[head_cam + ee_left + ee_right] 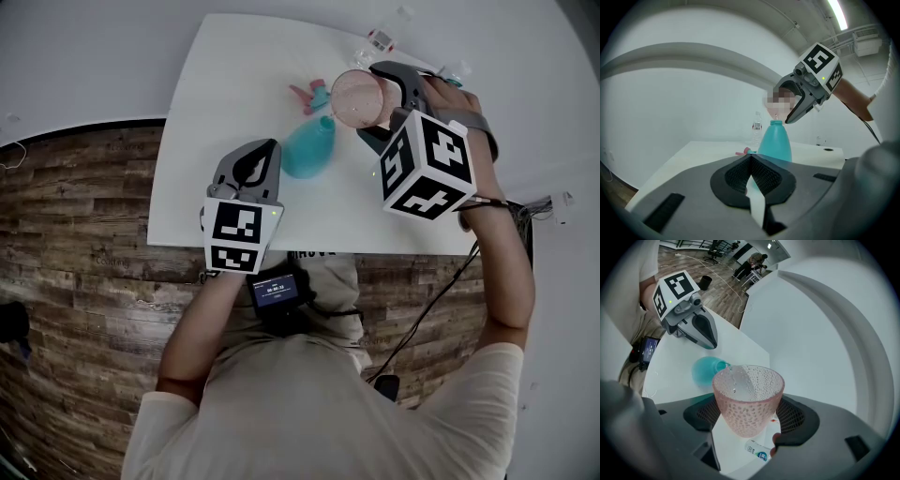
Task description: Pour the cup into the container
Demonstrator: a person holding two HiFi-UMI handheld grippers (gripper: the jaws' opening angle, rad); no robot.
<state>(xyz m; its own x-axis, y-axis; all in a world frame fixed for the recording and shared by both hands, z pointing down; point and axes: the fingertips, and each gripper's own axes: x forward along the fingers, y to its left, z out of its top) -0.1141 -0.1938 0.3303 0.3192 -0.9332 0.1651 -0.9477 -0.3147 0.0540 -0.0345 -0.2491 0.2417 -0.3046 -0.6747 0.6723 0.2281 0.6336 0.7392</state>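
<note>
A teal bottle (pixel 307 150) (pixel 776 140) (pixel 705 371) stands upright on the white table (pixel 216 112). My right gripper (pixel 367 101) (pixel 750 416) is shut on a pink dimpled glass cup (pixel 354 98) (pixel 747 399). The cup hangs tilted just above the bottle's mouth, with water at its lower rim. In the left gripper view the right gripper (pixel 797 101) holds the cup right over the bottle's neck. My left gripper (pixel 262 150) (pixel 750 161) (pixel 705 333) lies low at the bottle's near side. Its pads meet at the tips, with nothing held.
A small clear water bottle (pixel 380 39) (pixel 757 129) (pixel 757 451) is near the table's far edge. Small pink and teal pieces (pixel 307 94) lie behind the teal bottle. Wooden floor (pixel 75 244) surrounds the table. A cable (pixel 441 291) hangs at my right.
</note>
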